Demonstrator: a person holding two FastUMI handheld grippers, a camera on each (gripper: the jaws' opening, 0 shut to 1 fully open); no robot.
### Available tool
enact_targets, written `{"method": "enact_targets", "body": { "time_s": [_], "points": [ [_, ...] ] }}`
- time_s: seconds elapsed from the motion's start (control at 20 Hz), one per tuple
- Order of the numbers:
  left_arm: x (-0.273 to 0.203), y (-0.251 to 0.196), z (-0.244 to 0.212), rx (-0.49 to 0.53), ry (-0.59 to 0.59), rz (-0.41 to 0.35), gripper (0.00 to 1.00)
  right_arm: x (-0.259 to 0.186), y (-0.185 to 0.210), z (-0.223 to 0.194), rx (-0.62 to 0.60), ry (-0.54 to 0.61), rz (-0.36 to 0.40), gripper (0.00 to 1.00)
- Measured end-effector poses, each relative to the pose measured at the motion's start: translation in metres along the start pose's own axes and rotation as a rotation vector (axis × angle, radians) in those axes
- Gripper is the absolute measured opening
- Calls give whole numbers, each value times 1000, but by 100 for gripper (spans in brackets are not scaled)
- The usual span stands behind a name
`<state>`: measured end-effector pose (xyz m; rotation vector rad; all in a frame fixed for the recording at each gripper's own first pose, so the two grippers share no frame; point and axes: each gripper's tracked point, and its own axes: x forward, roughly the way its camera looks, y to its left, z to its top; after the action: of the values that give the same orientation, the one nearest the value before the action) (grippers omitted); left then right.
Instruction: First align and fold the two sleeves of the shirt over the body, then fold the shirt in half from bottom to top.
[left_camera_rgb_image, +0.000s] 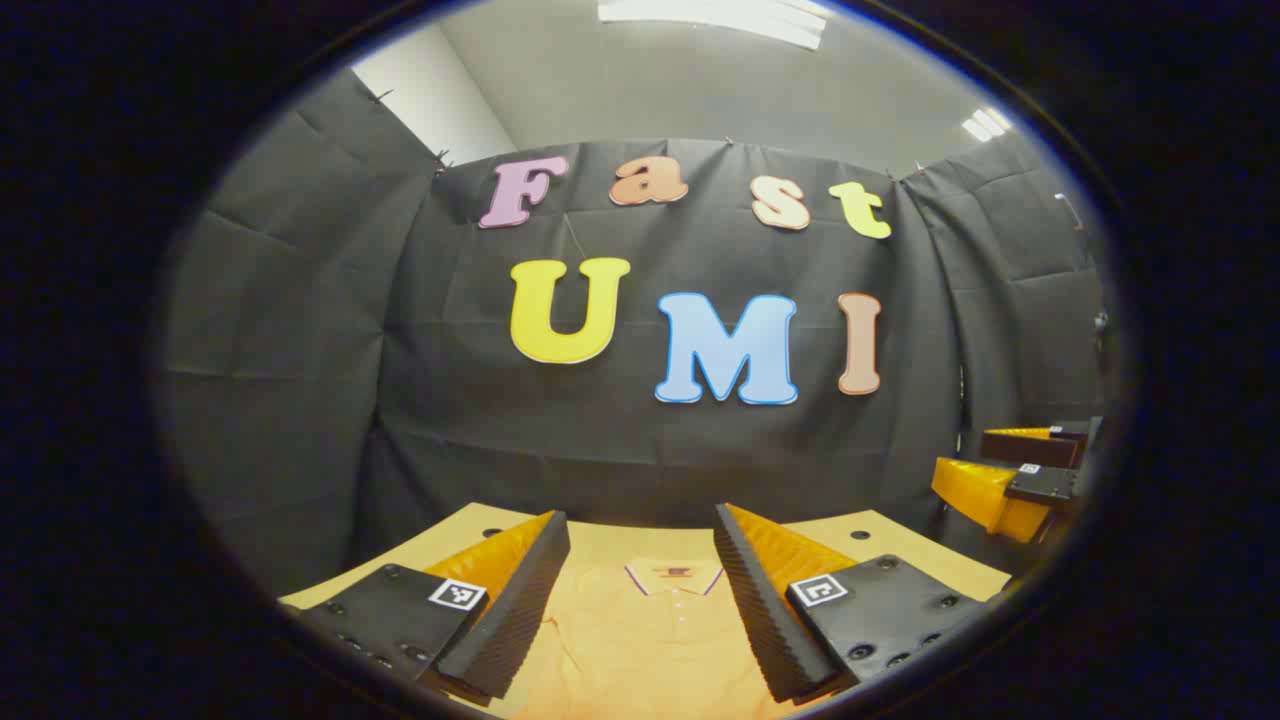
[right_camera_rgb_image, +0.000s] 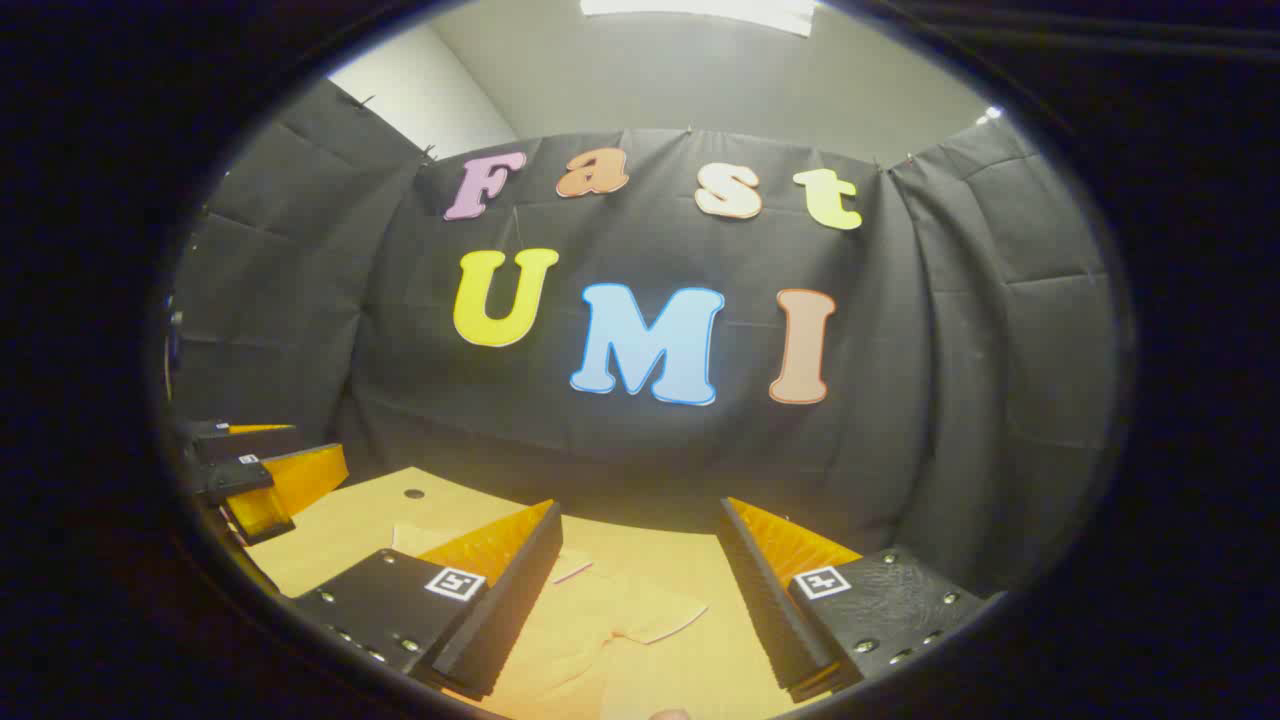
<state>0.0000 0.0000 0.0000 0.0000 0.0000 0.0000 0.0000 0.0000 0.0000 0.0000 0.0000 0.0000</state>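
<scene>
A yellow-orange polo shirt (left_camera_rgb_image: 640, 650) lies flat on the table, its collar (left_camera_rgb_image: 673, 577) pointing away from me. My left gripper (left_camera_rgb_image: 640, 522) hovers open above the shirt's chest, the collar showing between its fingers, which hold nothing. In the right gripper view the shirt (right_camera_rgb_image: 585, 625) lies below, with one short sleeve (right_camera_rgb_image: 665, 615) spread out to the side. My right gripper (right_camera_rgb_image: 640, 512) hangs open over that sleeve, not touching it. Each gripper also appears in the other's view: the right one (left_camera_rgb_image: 1010, 480) at the far right, the left one (right_camera_rgb_image: 265, 480) at the far left.
The table (left_camera_rgb_image: 480, 525) is a light wooden board with small round holes (right_camera_rgb_image: 413, 493) near its far corners. Black cloth walls close the booth right behind the table's far edge and on both sides.
</scene>
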Motion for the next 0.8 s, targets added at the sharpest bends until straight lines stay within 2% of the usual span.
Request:
{"method": "enact_targets", "body": {
  "time_s": [0.15,0.5,0.8],
  "points": [
    [20,4,-1,-3,4,1,93,13,-4,-8,18,26,-19,97],
    [44,2,1,24,13,-55,95,28,-16,-15,26,54,-112,97],
    [55,0,-2,30,15,-79,94,39,-6,-22,31,78,-103,96]
  ]
}}
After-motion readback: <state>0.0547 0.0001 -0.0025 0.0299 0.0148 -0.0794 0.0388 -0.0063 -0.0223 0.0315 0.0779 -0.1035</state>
